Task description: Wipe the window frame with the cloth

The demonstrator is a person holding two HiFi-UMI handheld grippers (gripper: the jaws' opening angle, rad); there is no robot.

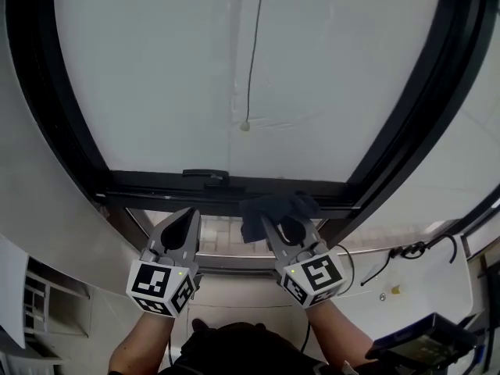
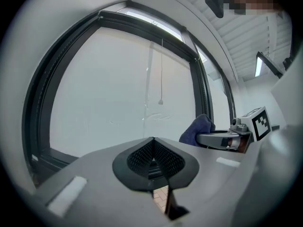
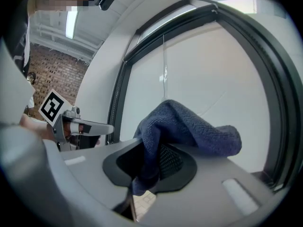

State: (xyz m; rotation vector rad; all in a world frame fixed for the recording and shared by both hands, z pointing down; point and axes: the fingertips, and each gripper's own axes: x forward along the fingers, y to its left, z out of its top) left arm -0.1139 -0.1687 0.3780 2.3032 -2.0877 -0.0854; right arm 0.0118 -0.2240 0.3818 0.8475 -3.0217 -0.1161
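Note:
A dark blue cloth (image 1: 275,212) is pinched in my right gripper (image 1: 275,226), bunched over the jaw tips just below the black bottom rail of the window frame (image 1: 156,184). In the right gripper view the cloth (image 3: 187,131) drapes over the shut jaws in front of the pane. My left gripper (image 1: 186,221) is held beside it, jaws shut with nothing between them, a little below the same rail. From the left gripper view, the cloth (image 2: 198,128) and the right gripper show to the right.
A blind cord with a small weight (image 1: 245,125) hangs in front of the frosted pane. A black latch (image 1: 206,175) sits on the bottom rail. A white sill with cables (image 1: 406,252) runs at the lower right. Brick paving (image 1: 223,229) shows below the rail.

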